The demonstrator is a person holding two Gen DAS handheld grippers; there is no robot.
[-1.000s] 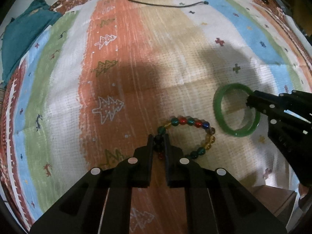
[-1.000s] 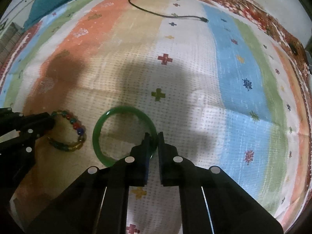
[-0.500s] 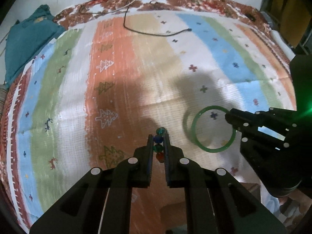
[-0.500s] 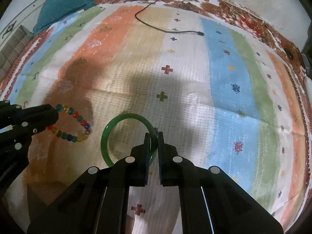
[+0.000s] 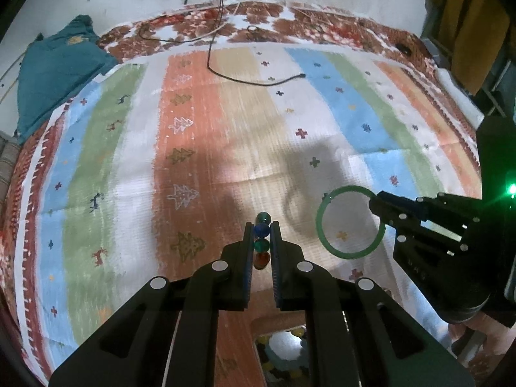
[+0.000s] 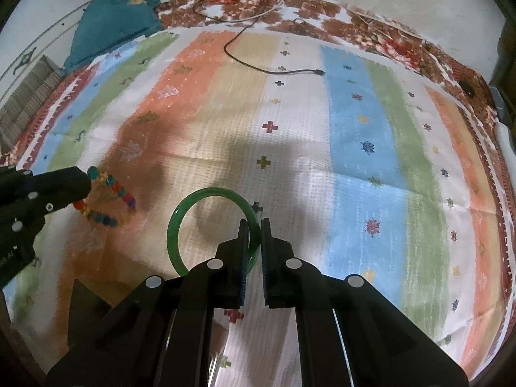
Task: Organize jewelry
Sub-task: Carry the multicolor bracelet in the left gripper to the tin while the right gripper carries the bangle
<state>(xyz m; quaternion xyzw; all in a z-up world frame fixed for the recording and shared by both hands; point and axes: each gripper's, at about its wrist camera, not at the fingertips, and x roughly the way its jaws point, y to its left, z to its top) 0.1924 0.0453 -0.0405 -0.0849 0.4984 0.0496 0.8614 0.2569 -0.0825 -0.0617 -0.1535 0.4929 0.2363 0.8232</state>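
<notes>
My left gripper (image 5: 261, 225) is shut on a bracelet of coloured beads (image 5: 262, 230); in the left wrist view the beads line up edge-on between the fingers. From the right wrist view that beaded bracelet (image 6: 109, 200) hangs off the left gripper (image 6: 85, 180), lifted above the striped cloth (image 6: 354, 148). My right gripper (image 6: 254, 225) is shut on the rim of a green bangle (image 6: 206, 195), also raised off the cloth. In the left wrist view the green bangle (image 5: 325, 213) hangs from the right gripper (image 5: 374, 204) to the right of my left fingers.
A black cable (image 5: 232, 75) lies across the far part of the striped cloth (image 5: 225, 129), and a teal cushion (image 5: 58, 74) sits at the far left edge. Below the left gripper, a container with several beads (image 5: 283, 348) shows at the near edge. A wall runs behind.
Both grippers have risen off the cloth, each carrying its piece. The beaded bracelet now hangs edge-on in the left gripper, and the bangle is lifted clear in the right.
</notes>
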